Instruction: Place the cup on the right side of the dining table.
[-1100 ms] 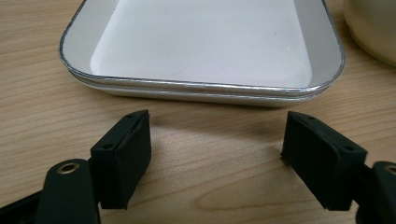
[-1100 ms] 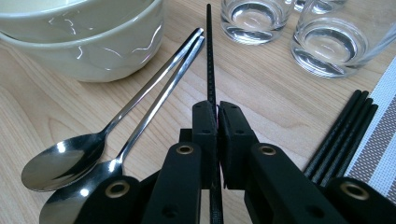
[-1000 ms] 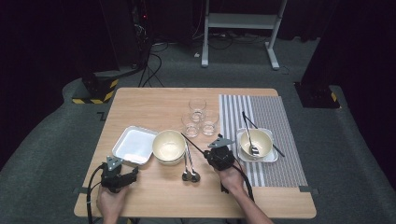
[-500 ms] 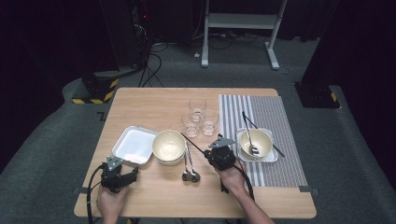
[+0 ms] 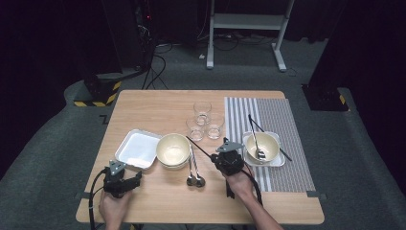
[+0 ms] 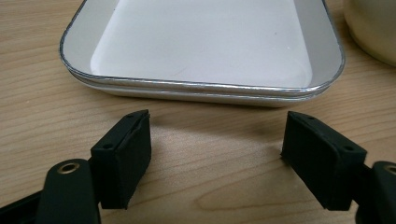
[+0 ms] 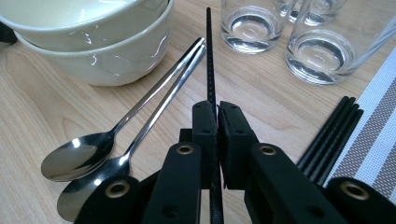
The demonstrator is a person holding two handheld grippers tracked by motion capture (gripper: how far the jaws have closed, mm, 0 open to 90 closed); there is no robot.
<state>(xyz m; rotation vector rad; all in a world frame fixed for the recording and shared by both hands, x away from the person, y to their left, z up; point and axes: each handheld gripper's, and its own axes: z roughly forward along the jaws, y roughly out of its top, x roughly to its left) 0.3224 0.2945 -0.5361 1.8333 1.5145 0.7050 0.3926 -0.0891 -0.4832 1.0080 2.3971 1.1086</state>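
Note:
My right gripper [image 7: 217,112] is shut on a thin black chopstick [image 7: 209,51] that sticks out ahead of the jaws, between two steel spoons [image 7: 140,116] and the drinking glasses [image 7: 247,23]. In the high view the right gripper [image 5: 221,149] sits right of the spoons [image 5: 192,167], and the chopstick [image 5: 203,147] points up-left. My left gripper [image 6: 217,149] stands open low over the wood, just short of the white tray [image 6: 205,51]. It shows at the table's front left [image 5: 129,179] with nothing between its fingers.
Two stacked cream bowls [image 5: 173,151] stand between the tray [image 5: 136,149] and the spoons. Three glasses [image 5: 206,122] stand mid-table. A striped mat [image 5: 273,143] holds a white dish with a bowl, spoon and chopsticks [image 5: 261,146]. Several black chopsticks [image 7: 331,135] lie at the mat's edge.

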